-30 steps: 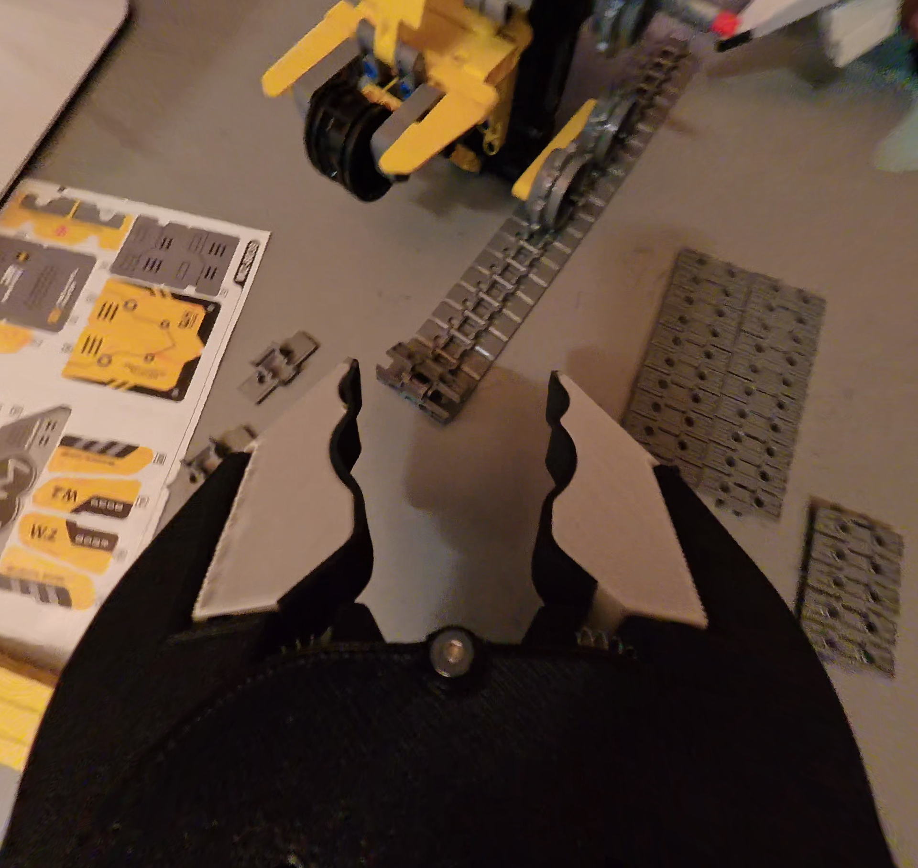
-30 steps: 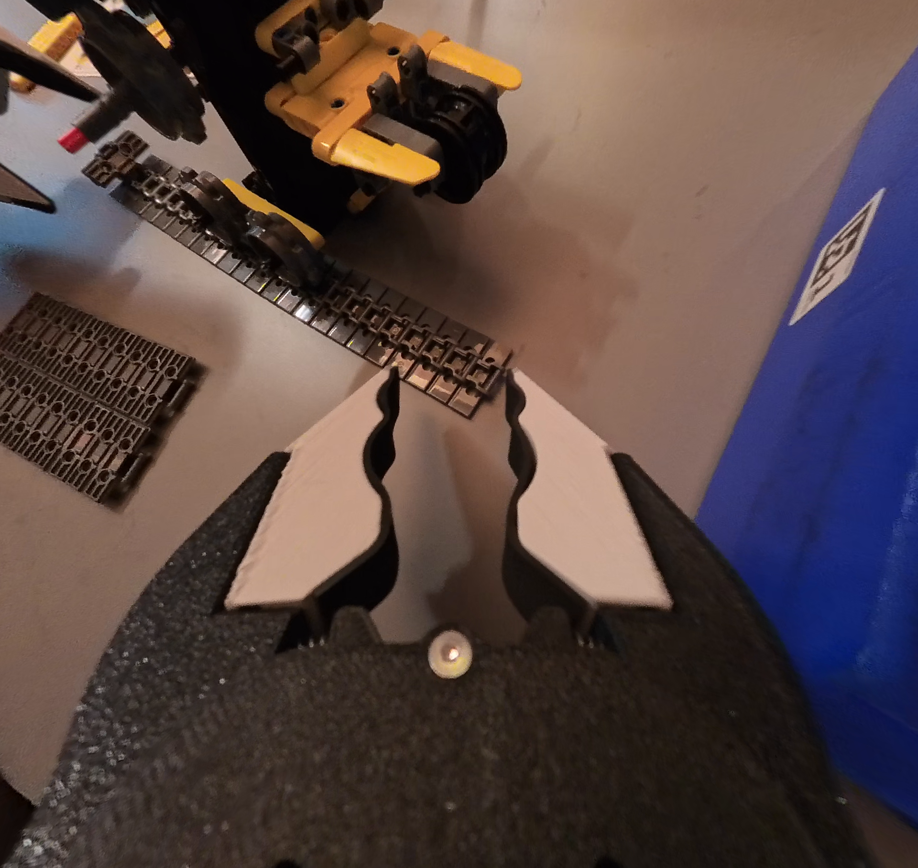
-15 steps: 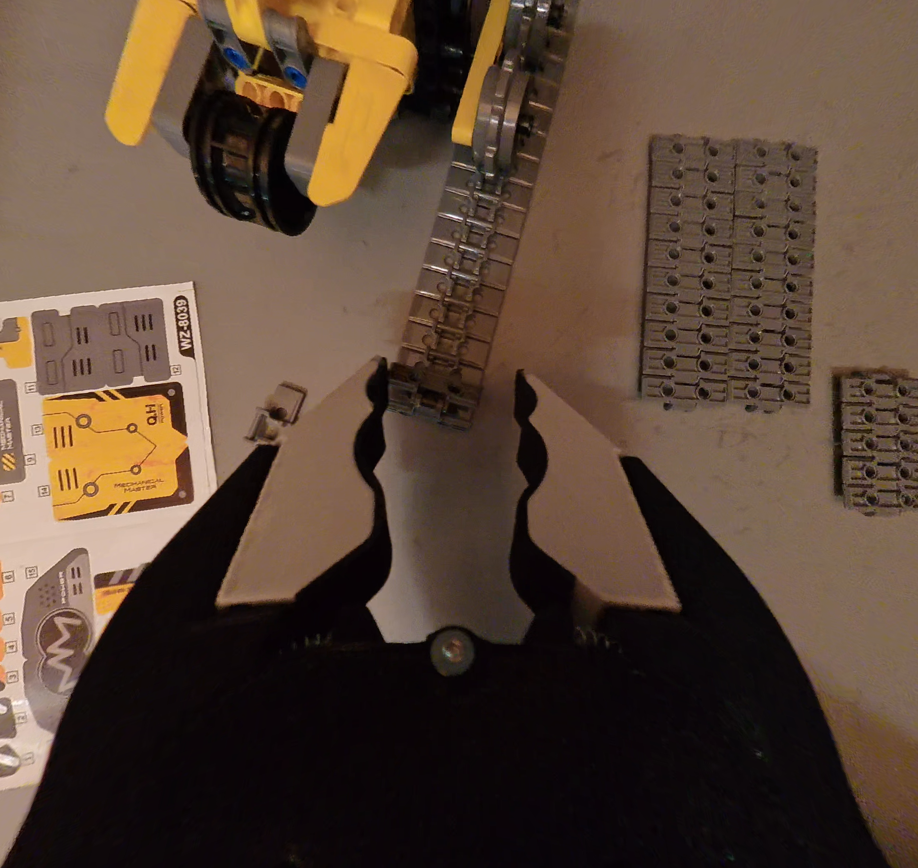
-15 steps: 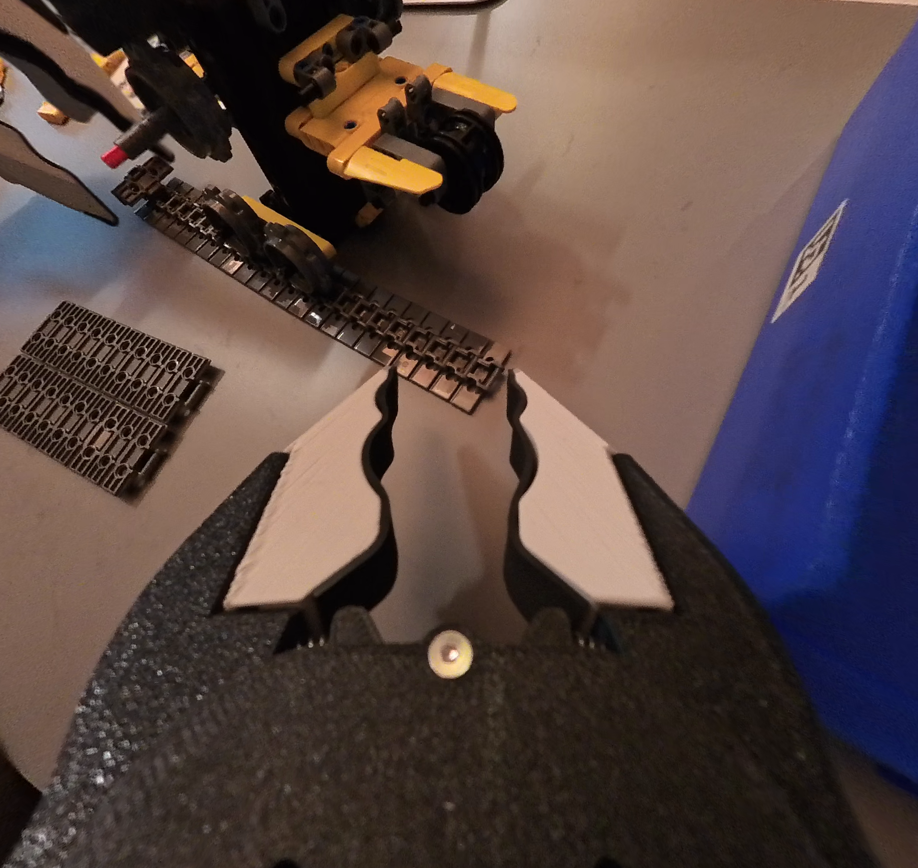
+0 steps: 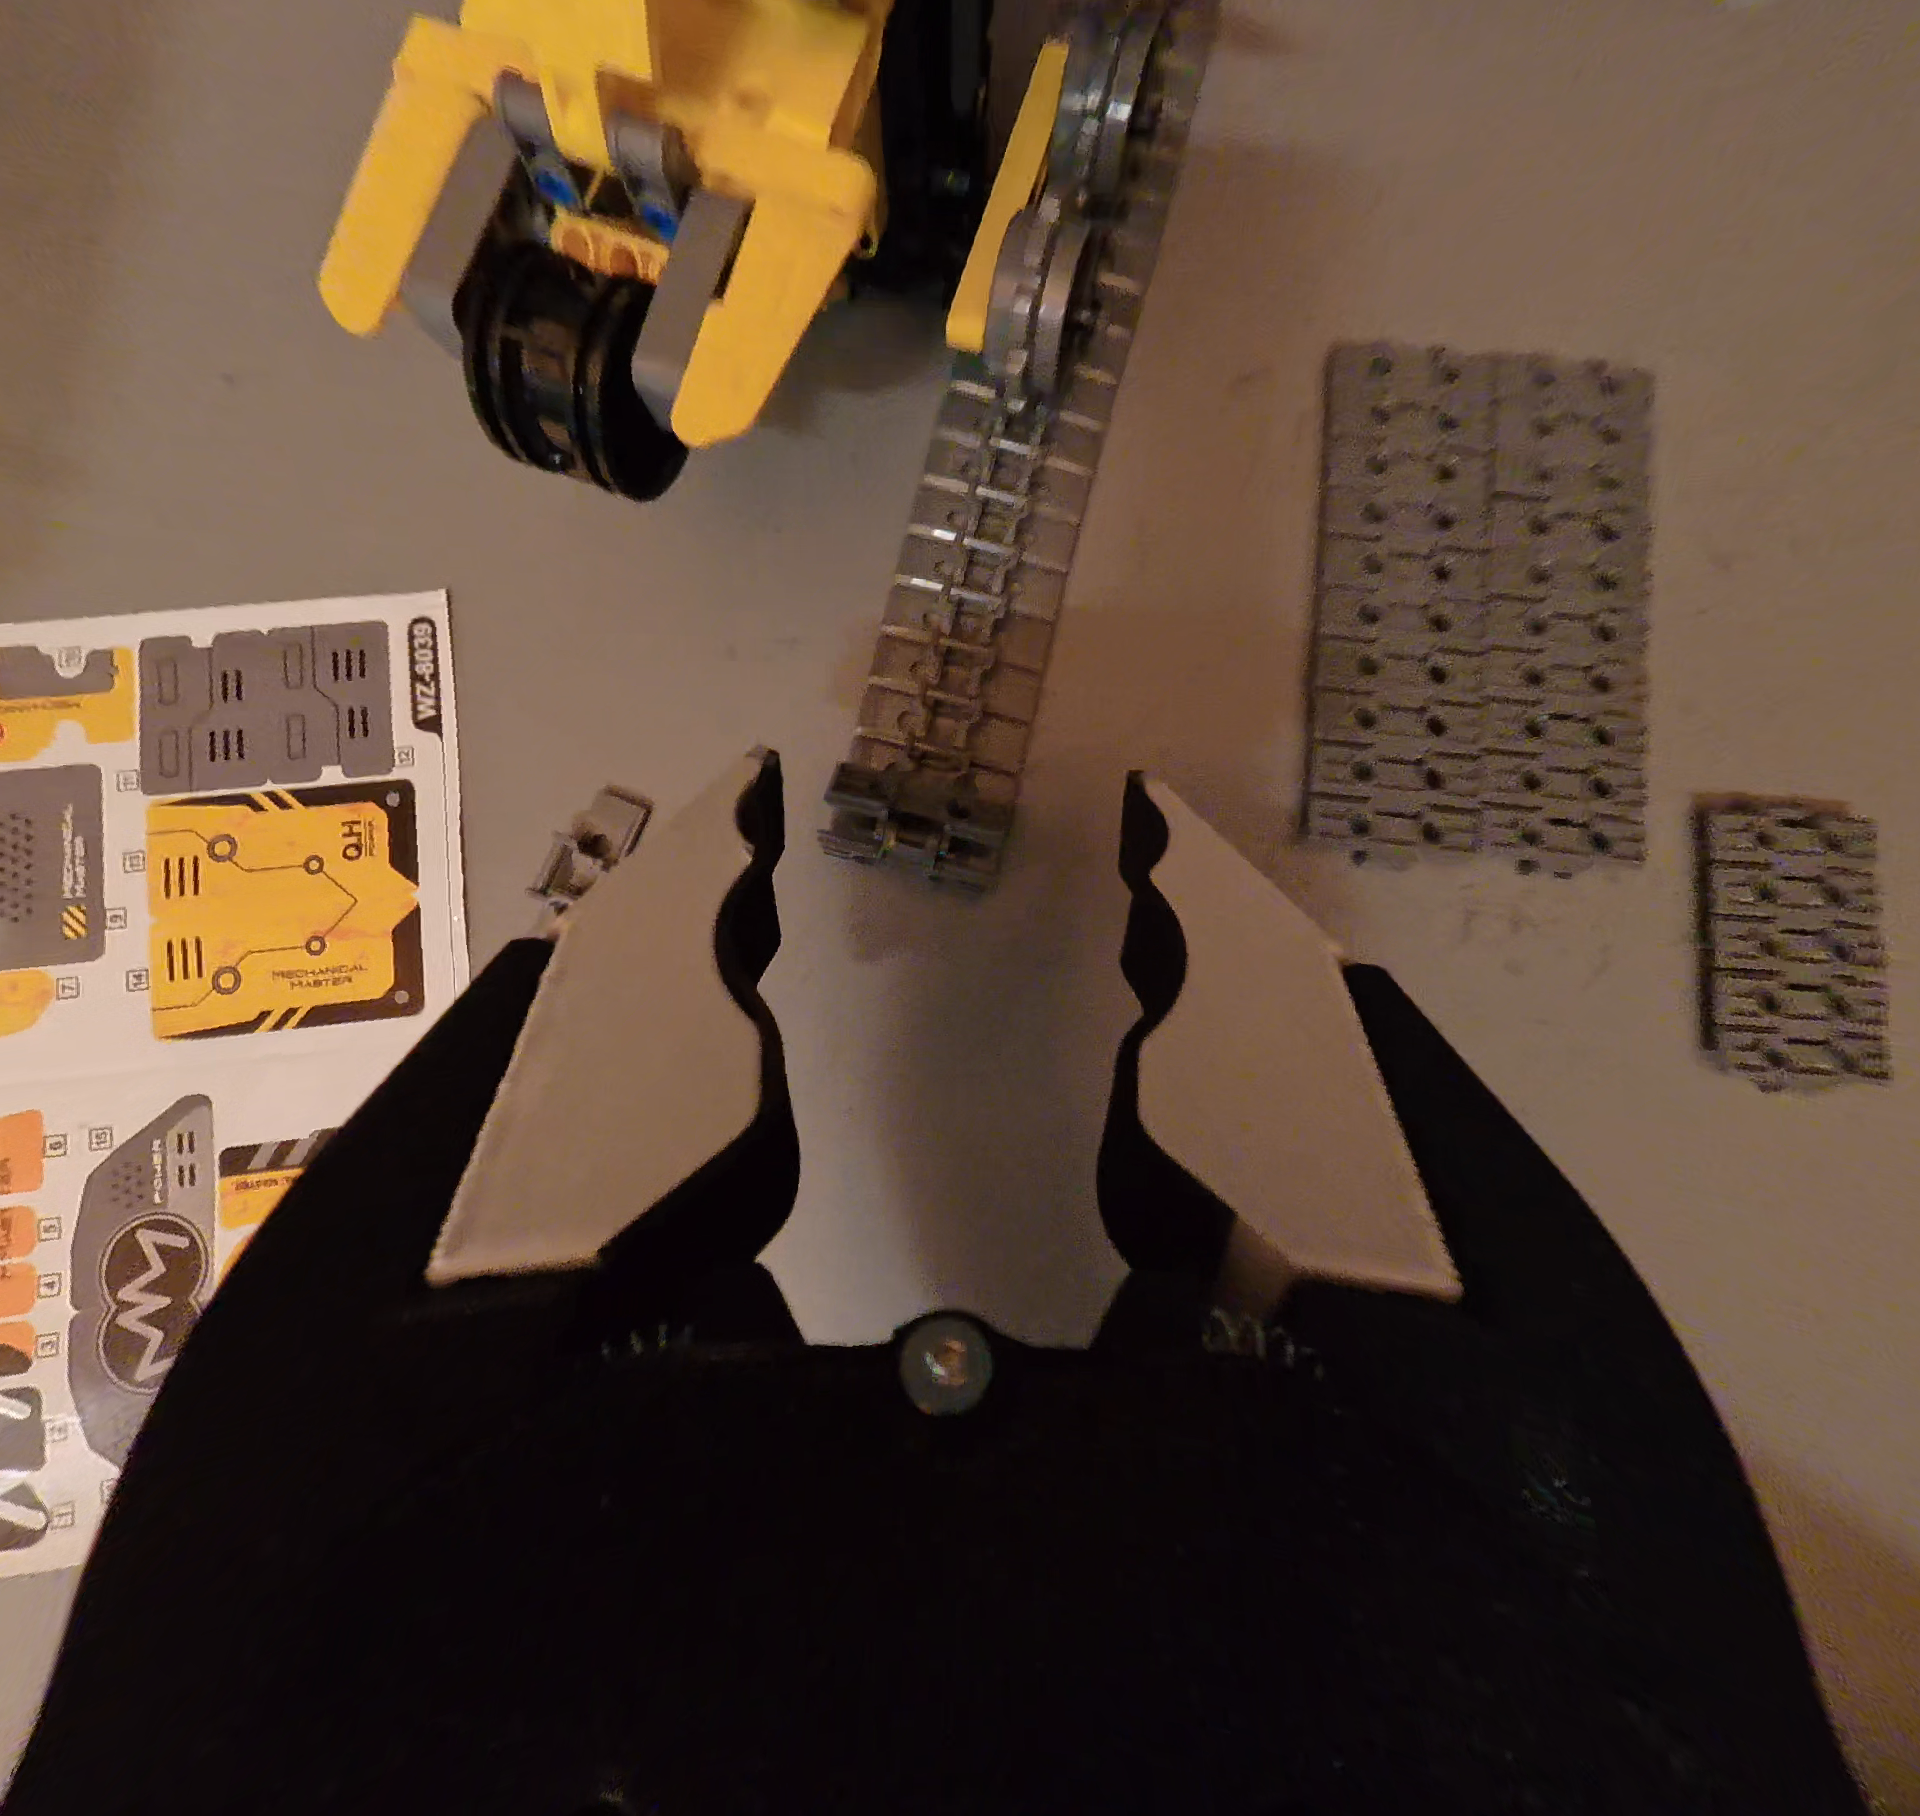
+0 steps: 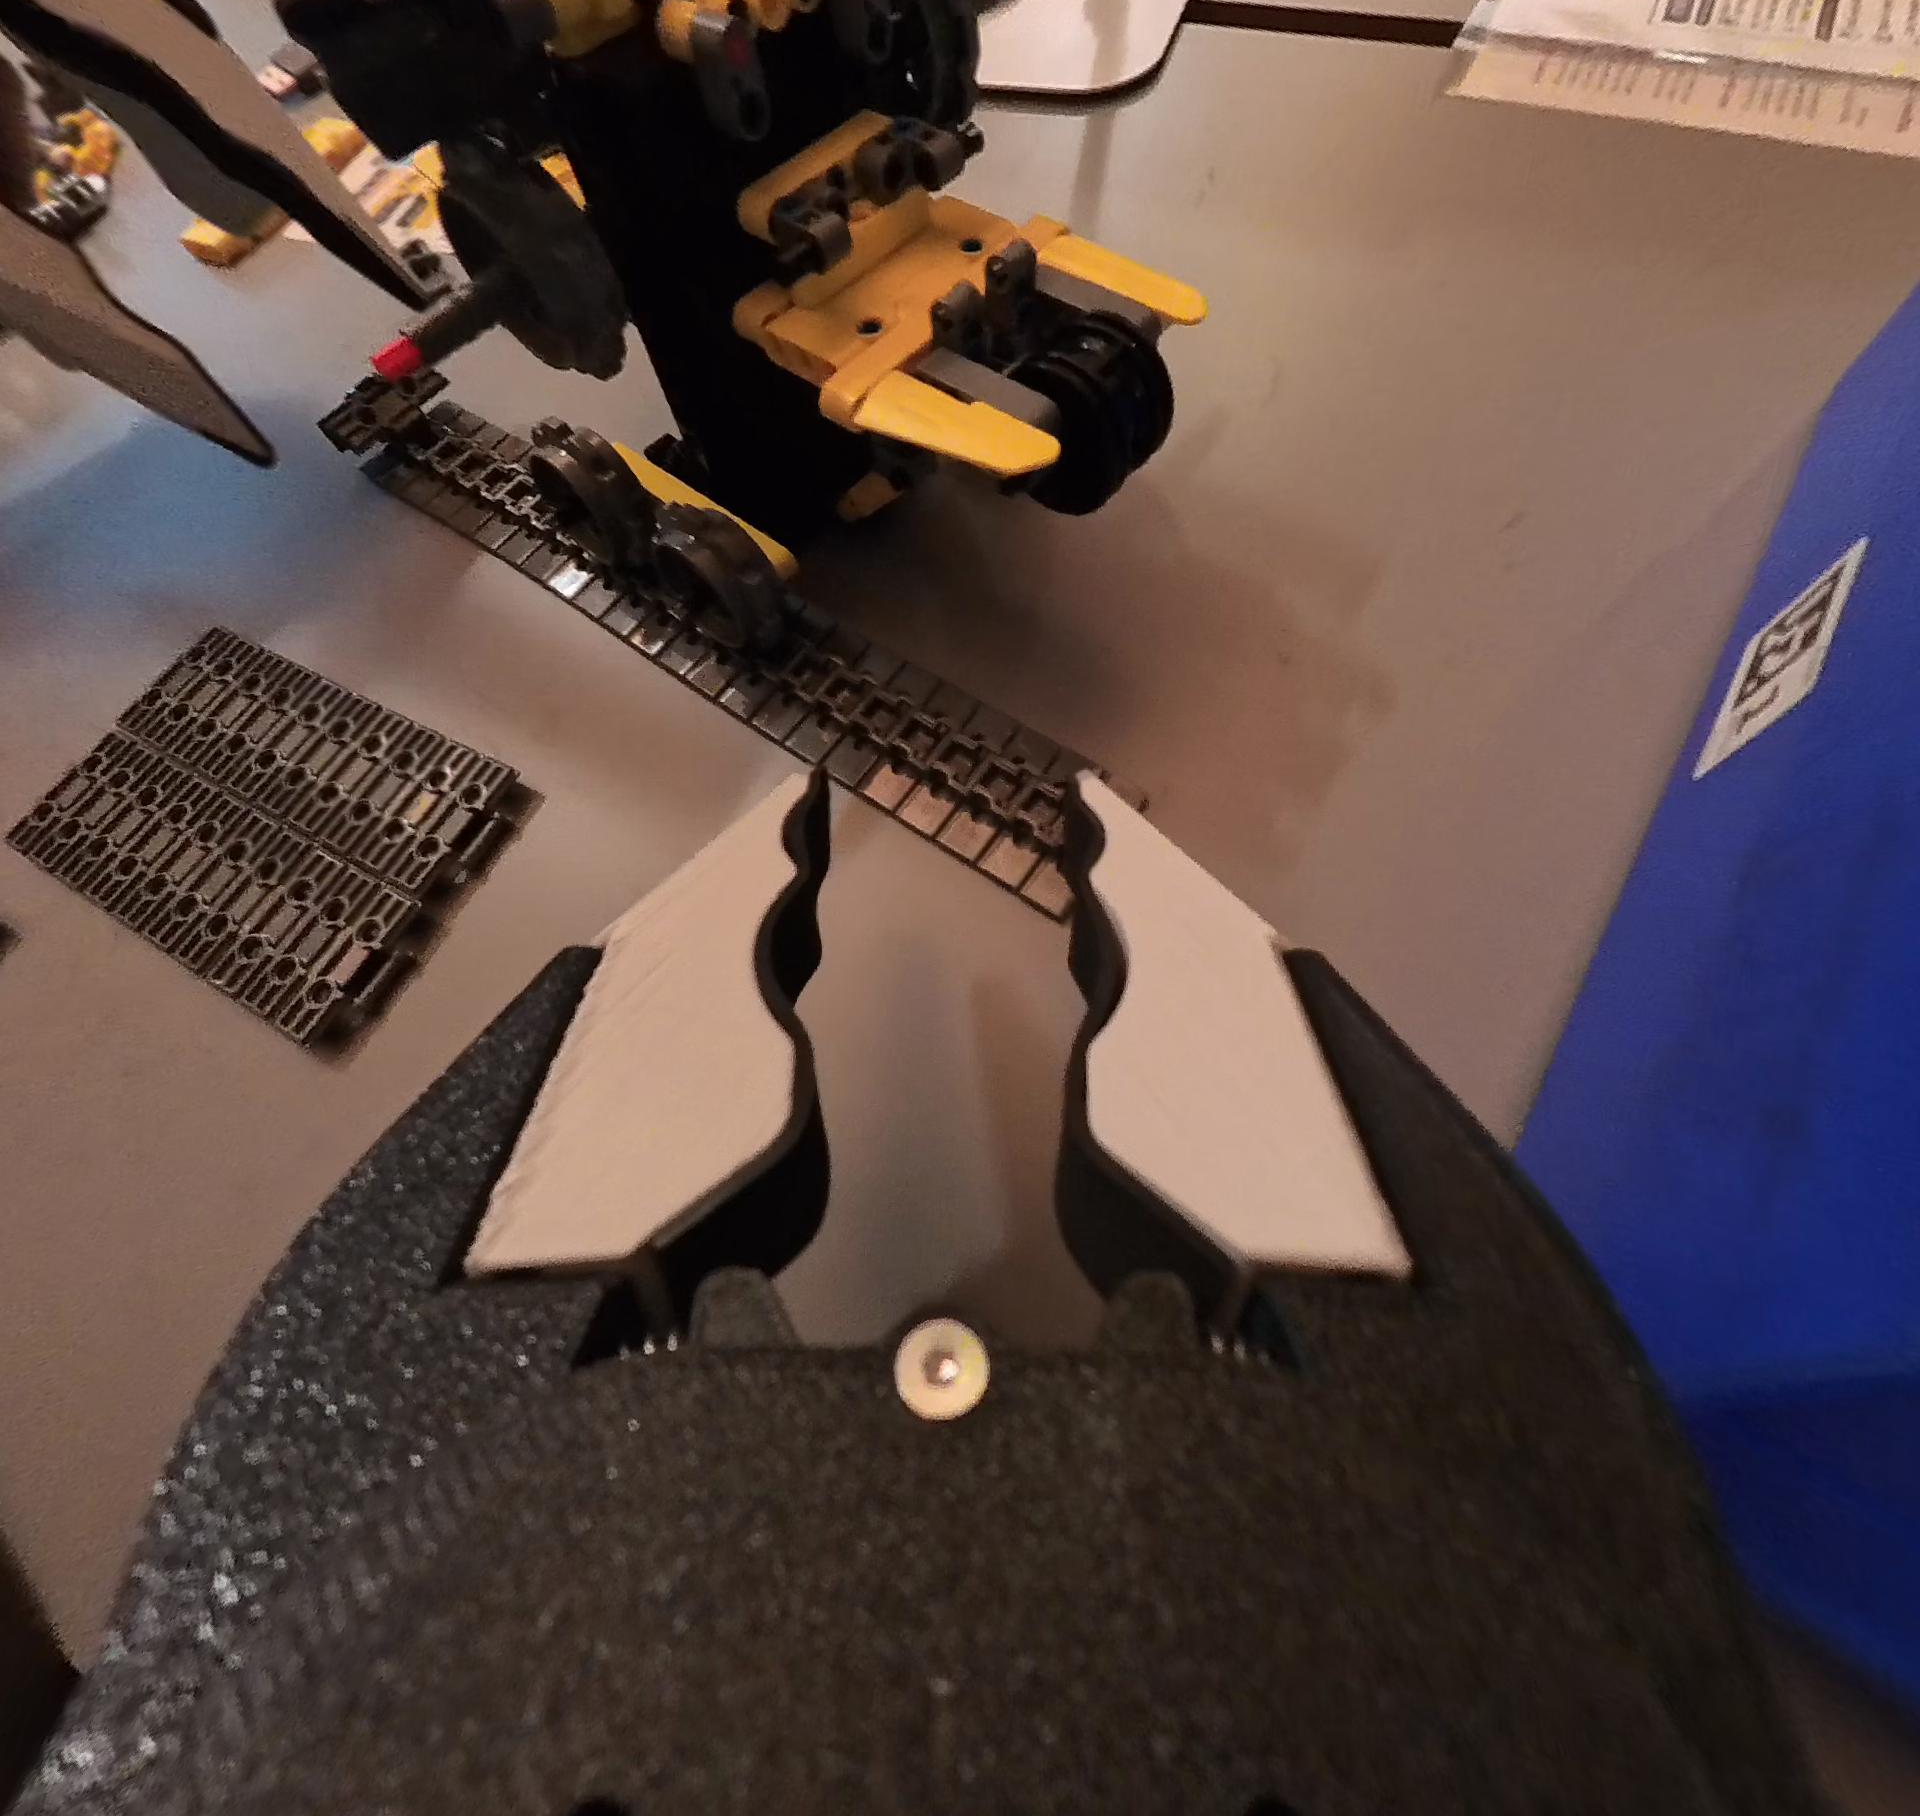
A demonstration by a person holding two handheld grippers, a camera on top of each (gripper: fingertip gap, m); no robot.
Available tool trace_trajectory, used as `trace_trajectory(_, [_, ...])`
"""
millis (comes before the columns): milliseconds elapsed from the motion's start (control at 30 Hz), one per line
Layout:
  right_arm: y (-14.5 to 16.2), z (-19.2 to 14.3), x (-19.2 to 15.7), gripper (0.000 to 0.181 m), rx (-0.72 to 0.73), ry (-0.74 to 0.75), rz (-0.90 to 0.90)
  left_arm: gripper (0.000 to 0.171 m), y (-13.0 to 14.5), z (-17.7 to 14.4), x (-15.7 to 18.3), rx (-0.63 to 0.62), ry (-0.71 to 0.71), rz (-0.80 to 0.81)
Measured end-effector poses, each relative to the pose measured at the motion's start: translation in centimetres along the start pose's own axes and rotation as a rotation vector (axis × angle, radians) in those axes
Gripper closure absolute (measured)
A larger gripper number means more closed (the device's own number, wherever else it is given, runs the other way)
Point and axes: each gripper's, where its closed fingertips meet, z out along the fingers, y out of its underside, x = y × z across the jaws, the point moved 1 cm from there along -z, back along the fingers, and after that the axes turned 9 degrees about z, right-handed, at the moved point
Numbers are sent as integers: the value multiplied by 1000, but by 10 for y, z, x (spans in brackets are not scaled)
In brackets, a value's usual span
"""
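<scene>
- The left gripper (image 5: pixel 948 779) is open; its two grey fingers stand wide apart and hold nothing.
- Just beyond its fingertips lies the near end of a grey track strip (image 5: pixel 987 613), flat on the grey table (image 5: pixel 260 416). I cannot tell if the fingertips touch it.
- The track strip runs away from this gripper and passes under the small grey wheels (image 5: pixel 1039 280) of a yellow and black brick model (image 5: pixel 665 93).
- On the left of this gripper lies a sticker sheet (image 5: pixel 239 831) with yellow and grey shapes. A small loose grey link (image 5: pixel 587 836) lies between the sheet and the left finger.
- On the right lie a large flat panel of track links (image 5: pixel 1481 613) and a smaller panel (image 5: pixel 1792 940), both apart from the strip.
- The right gripper (image 6: pixel 948 790) is also open and empty. Its fingertips are at the other end of the track strip (image 6: pixel 935 790), one on each side of it as seen from this camera.
- In the right wrist view the model (image 6: pixel 883 291) stands far behind the strip, with a black roller (image 6: pixel 1101 416) between yellow prongs.
- A blue box (image 6: pixel 1766 935) is on the right of this gripper, and the large panel (image 6: pixel 270 831) is on its left.
- The left gripper's fingers (image 6: pixel 156 104) show at the far left in this view.
</scene>
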Motion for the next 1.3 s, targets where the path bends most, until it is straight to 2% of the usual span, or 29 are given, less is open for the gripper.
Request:
trace_trajectory(100, [-2, 1, -3, 137, 8, -8, -5, 111, 8, 11, 2, -39, 19, -1])
trace_trajectory(233, [-3, 0, -6, 137, 15, -13, -8, 134, 8, 11, -1, -50, -1, 30])
trace_trajectory(467, [-2, 1, -4, 137, 24, -17, 2, 134, -16, -8, -3, 91, -14, 19])
trace_trajectory(967, [-3, 6, -15, 138, 33, -48, -16, 134, -59, -23, -3, 276, -15, 58])
trace_trajectory(1300, [-33, 7, -59, 142, 152, -187, -54, 134, -107, -26, 10, 478, 28, 120])
